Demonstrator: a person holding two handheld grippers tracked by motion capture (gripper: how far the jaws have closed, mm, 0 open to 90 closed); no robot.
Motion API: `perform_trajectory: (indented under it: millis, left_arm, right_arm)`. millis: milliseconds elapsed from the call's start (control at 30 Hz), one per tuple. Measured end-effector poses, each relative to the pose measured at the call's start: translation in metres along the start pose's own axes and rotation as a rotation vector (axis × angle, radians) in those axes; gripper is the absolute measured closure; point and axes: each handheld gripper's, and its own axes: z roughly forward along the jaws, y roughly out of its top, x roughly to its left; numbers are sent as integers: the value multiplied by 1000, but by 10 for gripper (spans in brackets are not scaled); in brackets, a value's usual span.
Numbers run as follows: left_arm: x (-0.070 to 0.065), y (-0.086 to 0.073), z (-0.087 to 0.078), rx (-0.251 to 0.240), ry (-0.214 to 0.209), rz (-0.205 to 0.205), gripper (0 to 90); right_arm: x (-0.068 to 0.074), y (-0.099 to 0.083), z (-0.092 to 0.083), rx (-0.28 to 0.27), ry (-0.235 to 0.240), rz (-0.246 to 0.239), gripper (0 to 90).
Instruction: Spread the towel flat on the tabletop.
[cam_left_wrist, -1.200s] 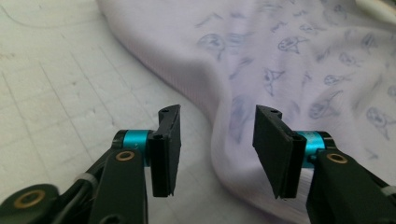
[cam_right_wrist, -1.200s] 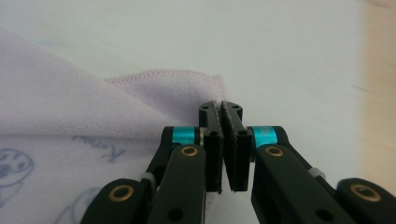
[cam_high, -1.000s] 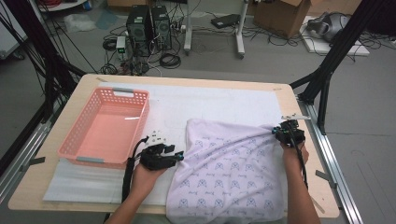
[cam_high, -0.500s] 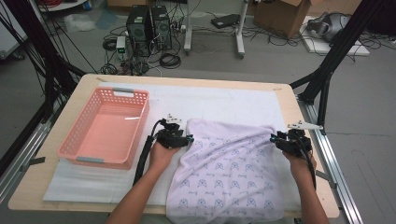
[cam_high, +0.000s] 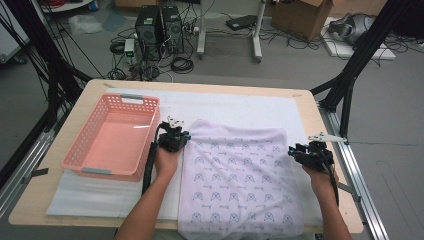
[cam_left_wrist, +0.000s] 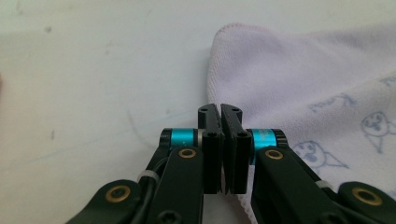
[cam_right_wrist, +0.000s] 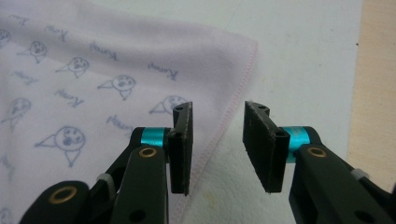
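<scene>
The towel (cam_high: 240, 180) lies spread flat on the white pad (cam_high: 100, 192) of the surface (cam_high: 30, 200), its near edge hanging over the front, likely smoothed out for folding. At its right edge the right gripper (cam_right_wrist: 217, 140) has its jaws parted over the hem, gripping nothing. Farther up, at the left far corner, the left gripper (cam_left_wrist: 221, 140) has just clenched its jaws on the towel's hem, probably to lift that corner. Beyond sits the pink basket (cam_high: 80, 150).
</scene>
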Motion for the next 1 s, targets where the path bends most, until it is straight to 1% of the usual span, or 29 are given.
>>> perform_trajectory:
  millis: [33, 67, 100, 167, 200, 233, 267, 333, 367, 400, 433, 467, 500, 533, 567, 600, 633, 667, 700, 733, 767, 800, 833, 867, 900, 933, 967, 1000]
  left_arm:
    - [-1, 0, -1, -12, -15, 3, 831]
    - [-2, 0, -3, -22, -30, -7, 759]
    - [-3, 0, -4, -26, -53, -24, 653]
    - [-5, 1, -8, -17, -105, -39, 545]
    - [-7, 1, -10, -12, -118, -34, 506]
    - [-9, 0, -12, -14, -132, -38, 483]
    - [-10, -2, -14, -13, -140, -31, 479]
    - [-11, -5, -17, -14, -155, -33, 467]
    - [-12, -7, -19, -18, -162, -45, 466]
    - [-12, -10, -20, -15, -163, -51, 464]
    - [-12, -12, -21, -4, -169, -49, 461]
    - [-13, -13, -21, 27, -174, -40, 460]
    - [-14, -14, -22, 47, -177, -24, 452]
    - [-16, -15, -24, 45, -172, -7, 451]
    - [-17, -16, -25, 46, -179, -3, 459]
    - [-19, -18, -25, 53, -187, 11, 478]
    - [-22, -20, -26, 40, -164, 50, 513]
    - [-27, -23, -27, 30, -117, 109, 582]
    - [-27, -23, -28, 31, -111, 121, 708]
    - [-26, -22, -28, 41, -114, 113, 806]
    - [-24, -21, -28, 45, -124, 91, 877]
    - [-22, -20, -28, 49, -110, 80, 881]
    - [-18, -19, -29, 39, -82, 71, 884]
    - [-13, -18, -29, 29, -65, 43, 884]
    - [-10, -19, -29, 25, -54, 29, 884]
    - [-8, -19, -29, 18, -43, 25, 885]
    - [-7, -19, -28, 16, -31, 32, 885]
    - [-6, -19, -28, 17, -27, 28, 885]
  right_arm:
    - [0, -1, 0, 1, 0, -9, 623]
    - [0, -1, -1, 3, 3, -4, 618]
    - [0, -2, -1, -1, 9, -2, 612]
    - [1, -3, -3, -5, 21, 10, 582]
    - [1, -4, -3, -8, 25, 13, 567]
    - [2, -5, -3, -6, 31, 20, 563]
    - [2, -6, -3, -4, 38, 15, 562]
    - [3, -8, -2, 4, 46, 10, 563]
    - [3, -10, -2, 9, 48, 7, 567]
    - [4, -11, -1, 11, 48, 4, 567]
    - [4, -12, -1, 17, 52, 8, 567]
    - [4, -14, -1, 17, 54, 6, 568]
    - [4, -15, -1, 23, 57, 10, 568]
    - [4, -16, -1, 30, 63, 8, 568]
    - [5, -18, 0, 35, 69, 10, 568]
    - [5, -20, 1, 44, 78, 1, 567]
    - [7, -21, 2, 55, 83, -6, 565]
    - [9, -23, 5, 68, 86, -12, 564]
    - [11, -25, 8, 84, 82, -25, 560]
    - [14, -25, 9, 78, 66, -37, 581]
    - [16, -24, 9, 77, 57, -49, 655]
    - [17, -23, 10, 79, 83, -44, 827]
    - [18, -21, 12, 80, 123, -40, 842]
    - [22, -19, 14, 87, 135, -60, 848]
    - [28, -17, 16, 87, 145, -83, 850]
    - [31, -15, 18, 81, 156, -98, 851]
    - [34, -13, 19, 75, 158, -102, 855]
    - [34, -12, 22, 69, 140, -104, 857]
